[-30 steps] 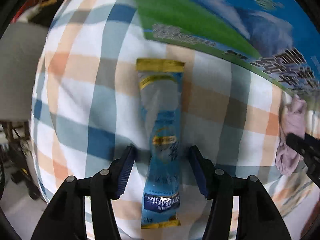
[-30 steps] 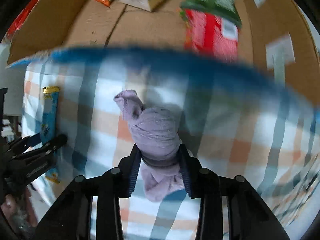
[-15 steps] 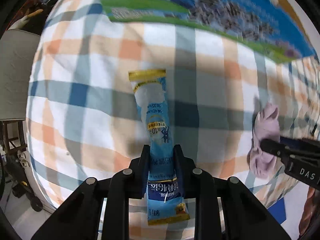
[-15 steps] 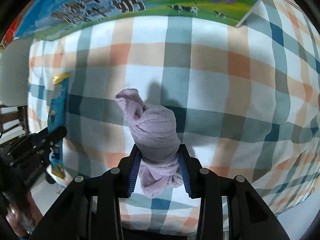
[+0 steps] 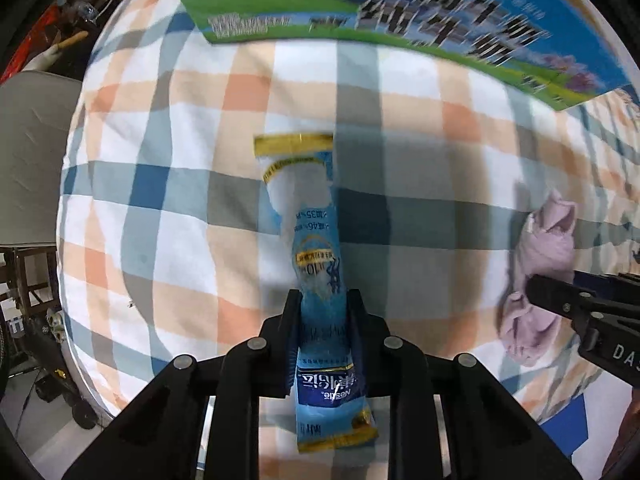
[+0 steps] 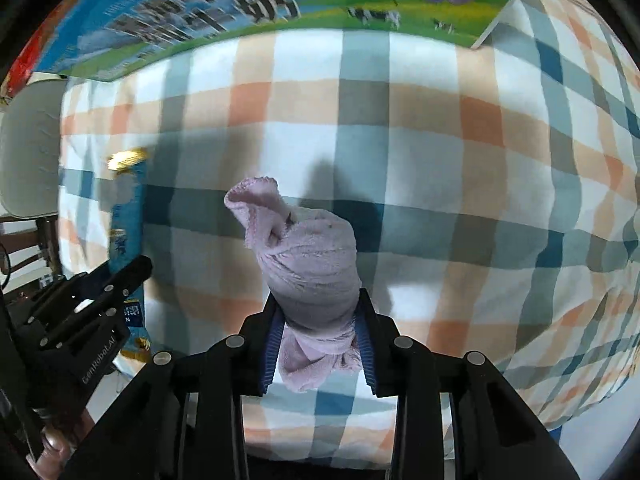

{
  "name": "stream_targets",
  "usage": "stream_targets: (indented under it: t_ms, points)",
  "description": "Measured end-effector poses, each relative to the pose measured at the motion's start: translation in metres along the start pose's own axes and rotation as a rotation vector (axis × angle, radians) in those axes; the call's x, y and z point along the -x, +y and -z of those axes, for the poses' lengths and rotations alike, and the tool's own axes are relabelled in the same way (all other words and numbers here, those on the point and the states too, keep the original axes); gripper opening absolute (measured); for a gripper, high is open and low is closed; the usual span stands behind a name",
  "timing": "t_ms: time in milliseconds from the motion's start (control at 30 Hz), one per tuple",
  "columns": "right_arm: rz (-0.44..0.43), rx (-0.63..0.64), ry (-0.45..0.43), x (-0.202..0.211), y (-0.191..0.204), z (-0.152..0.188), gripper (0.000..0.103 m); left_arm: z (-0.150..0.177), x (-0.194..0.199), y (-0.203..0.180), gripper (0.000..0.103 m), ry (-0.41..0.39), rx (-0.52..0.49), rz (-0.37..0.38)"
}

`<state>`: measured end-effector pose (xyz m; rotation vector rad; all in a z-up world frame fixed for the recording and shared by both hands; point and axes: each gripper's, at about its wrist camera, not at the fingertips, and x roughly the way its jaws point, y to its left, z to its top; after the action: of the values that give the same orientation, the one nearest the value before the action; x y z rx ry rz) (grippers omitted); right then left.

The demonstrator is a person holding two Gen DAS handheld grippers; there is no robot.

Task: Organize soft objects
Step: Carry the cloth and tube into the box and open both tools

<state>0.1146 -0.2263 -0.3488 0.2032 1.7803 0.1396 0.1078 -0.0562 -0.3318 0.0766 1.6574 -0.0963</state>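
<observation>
Left gripper (image 5: pixel 323 320): clenched on the blue sachet (image 5: pixel 316 264), raised above the checked cloth (image 5: pixel 160 184); its lower print sits partly behind the fingers.
Right gripper (image 6: pixel 318 332): gripping the knotted lilac towel (image 6: pixel 308 264), near middle.
Printed box (image 6: pixel 208 8): far edge, cut off, lettering blurred.
Person's hand (image 6: pixel 56 446): near left, mostly hidden.

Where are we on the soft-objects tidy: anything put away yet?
Nothing visibly put away. In hand: left gripper is shut on the blue sachet, and right gripper is shut on the lilac rolled cloth, both over the checked cloth. Left: carrying both to wherever they belong, perhaps the printed carton behind.
</observation>
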Motion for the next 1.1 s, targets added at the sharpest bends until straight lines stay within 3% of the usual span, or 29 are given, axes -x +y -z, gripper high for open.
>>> stream_targets:
  t_ms: [267,433,567,733,800,900,1100]
  points:
    - [-0.114,0.017,-0.118,0.085,0.009,0.01,0.036,-0.006,0.094,0.006,0.018,-0.131,-0.011,0.093]
    - [-0.164,0.041,-0.221,0.155,0.015,-0.007,0.036,-0.031,0.148,0.004,0.017,-0.236,-0.041,0.133]
    - [-0.153,0.047,-0.273,0.175,0.04,-0.021,0.036,-0.055,0.157,0.02,0.017,-0.238,-0.003,0.172]
    - [-0.13,0.02,-0.248,0.165,0.025,-0.028,0.036,-0.054,0.106,0.059,0.026,-0.086,0.137,0.259]
    - [-0.12,0.011,-0.214,0.138,0.02,-0.024,0.036,-0.043,0.091,0.063,0.032,-0.023,0.142,0.257]
    - [-0.108,-0.002,-0.16,0.103,0.011,-0.02,0.036,-0.023,0.056,0.054,0.037,0.076,0.104,0.246]
    - [-0.014,0.008,-0.015,0.035,0.002,-0.013,0.036,0.008,-0.018,0.008,0.037,0.235,-0.05,0.126]
